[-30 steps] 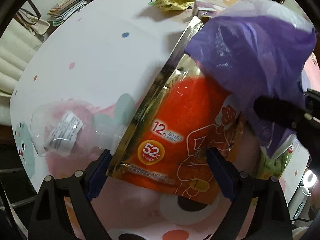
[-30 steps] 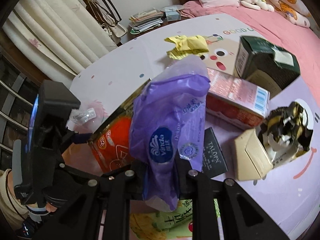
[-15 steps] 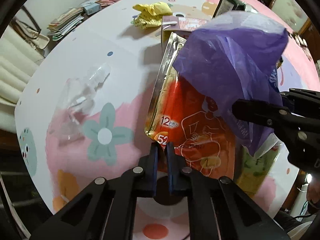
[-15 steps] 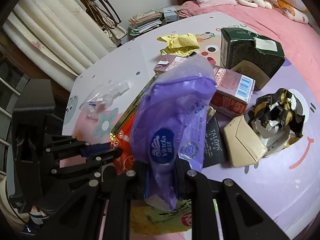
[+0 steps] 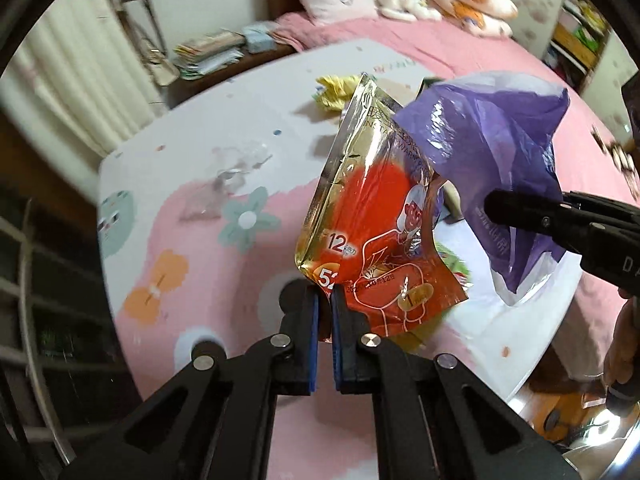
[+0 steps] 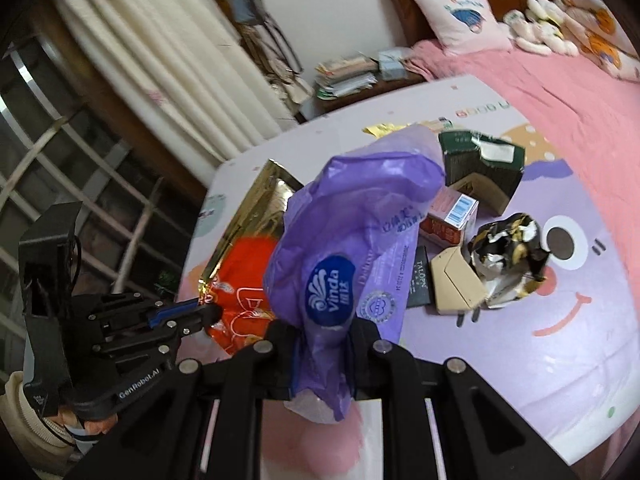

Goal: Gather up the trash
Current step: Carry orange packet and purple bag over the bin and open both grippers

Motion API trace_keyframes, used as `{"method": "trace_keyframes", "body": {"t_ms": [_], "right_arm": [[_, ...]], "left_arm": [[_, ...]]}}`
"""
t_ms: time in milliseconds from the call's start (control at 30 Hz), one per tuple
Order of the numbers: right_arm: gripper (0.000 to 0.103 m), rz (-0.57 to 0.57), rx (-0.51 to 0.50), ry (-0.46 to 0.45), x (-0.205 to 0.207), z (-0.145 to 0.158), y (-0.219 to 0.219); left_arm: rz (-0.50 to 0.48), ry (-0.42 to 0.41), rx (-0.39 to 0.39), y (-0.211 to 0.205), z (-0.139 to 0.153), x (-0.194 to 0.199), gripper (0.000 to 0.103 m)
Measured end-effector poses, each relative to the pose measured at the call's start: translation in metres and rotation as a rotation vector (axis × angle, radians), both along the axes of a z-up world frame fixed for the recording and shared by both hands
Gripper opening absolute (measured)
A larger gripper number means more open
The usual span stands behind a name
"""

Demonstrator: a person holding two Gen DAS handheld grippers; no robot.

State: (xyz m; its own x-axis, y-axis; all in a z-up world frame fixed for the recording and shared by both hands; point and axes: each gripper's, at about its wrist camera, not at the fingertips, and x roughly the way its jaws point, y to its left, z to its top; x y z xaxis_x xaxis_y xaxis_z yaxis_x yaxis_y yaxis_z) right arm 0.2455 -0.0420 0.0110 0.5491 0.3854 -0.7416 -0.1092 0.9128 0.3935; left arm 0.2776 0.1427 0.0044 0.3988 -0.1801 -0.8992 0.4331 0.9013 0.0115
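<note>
Orange and gold, the foil pouch (image 5: 372, 216) stood lifted above the table (image 5: 200, 248) in the left wrist view, its bottom corner clamped between the closed fingers of the left gripper (image 5: 325, 312), while the purple bag (image 5: 496, 156) hung just beside the pouch's upper right edge, pinched by the right gripper (image 5: 496, 208). From the right wrist view, the right gripper (image 6: 324, 340) was shut on the bag's (image 6: 352, 232) lower part, the pouch (image 6: 244, 264) sat left of the bag in the left gripper (image 6: 208, 314), and right of the bag a green box (image 6: 480, 168), a red carton (image 6: 452, 220) and a crumpled wrapper (image 6: 508, 256) lay on the table (image 6: 560, 340).
</note>
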Motion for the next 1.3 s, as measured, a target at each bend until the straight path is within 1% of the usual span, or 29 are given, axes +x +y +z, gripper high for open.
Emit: {"method": "trace_keyframes", "body": {"t_ms": [167, 200, 300, 433, 533, 667, 767, 867, 967, 1100, 1233, 1300], "right_arm": [[0.016, 0.105, 0.005, -0.045, -0.047, 0.021, -0.017], [0.016, 0.122, 0.004, -0.049, -0.056, 0.024, -0.022], [0.016, 0.157, 0.002, -0.055, -0.087, 0.030, -0.042], [0.016, 0.188, -0.010, -0.034, -0.127, 0.025, -0.071], [0.016, 0.197, -0.027, 0.013, -0.156, 0.009, -0.094], [0.016, 0.182, -0.037, 0.114, -0.190, -0.027, -0.121], [0.016, 0.160, -0.039, 0.198, -0.212, -0.060, -0.134], [0.016, 0.144, -0.050, 0.271, -0.229, -0.096, -0.139], [0.016, 0.132, -0.058, 0.319, -0.242, -0.130, -0.137], [0.016, 0.091, -0.078, 0.387, -0.249, -0.196, -0.131], [0.016, 0.054, -0.088, 0.453, -0.244, -0.277, -0.125], [0.016, 0.036, -0.093, 0.483, -0.239, -0.318, -0.122]], "left_arm": [[0.106, -0.056, -0.030, -0.011, 0.030, -0.067, 0.003], [0.120, -0.061, -0.036, -0.016, 0.030, -0.075, 0.003], [0.152, -0.057, -0.053, -0.035, 0.033, -0.116, 0.003], [0.168, -0.018, -0.061, -0.066, 0.022, -0.163, 0.003], [0.165, 0.034, -0.060, -0.090, 0.002, -0.194, 0.003], [0.156, 0.131, -0.042, -0.120, -0.035, -0.235, 0.003], [0.137, 0.186, -0.013, -0.136, -0.062, -0.253, 0.003], [0.096, 0.232, 0.018, -0.154, -0.097, -0.273, 0.003], [0.081, 0.274, 0.033, -0.162, -0.131, -0.279, 0.003], [0.090, 0.326, 0.050, -0.165, -0.195, -0.281, 0.004], [0.102, 0.361, 0.069, -0.167, -0.265, -0.278, 0.004], [0.108, 0.378, 0.073, -0.168, -0.295, -0.276, 0.004]]}}
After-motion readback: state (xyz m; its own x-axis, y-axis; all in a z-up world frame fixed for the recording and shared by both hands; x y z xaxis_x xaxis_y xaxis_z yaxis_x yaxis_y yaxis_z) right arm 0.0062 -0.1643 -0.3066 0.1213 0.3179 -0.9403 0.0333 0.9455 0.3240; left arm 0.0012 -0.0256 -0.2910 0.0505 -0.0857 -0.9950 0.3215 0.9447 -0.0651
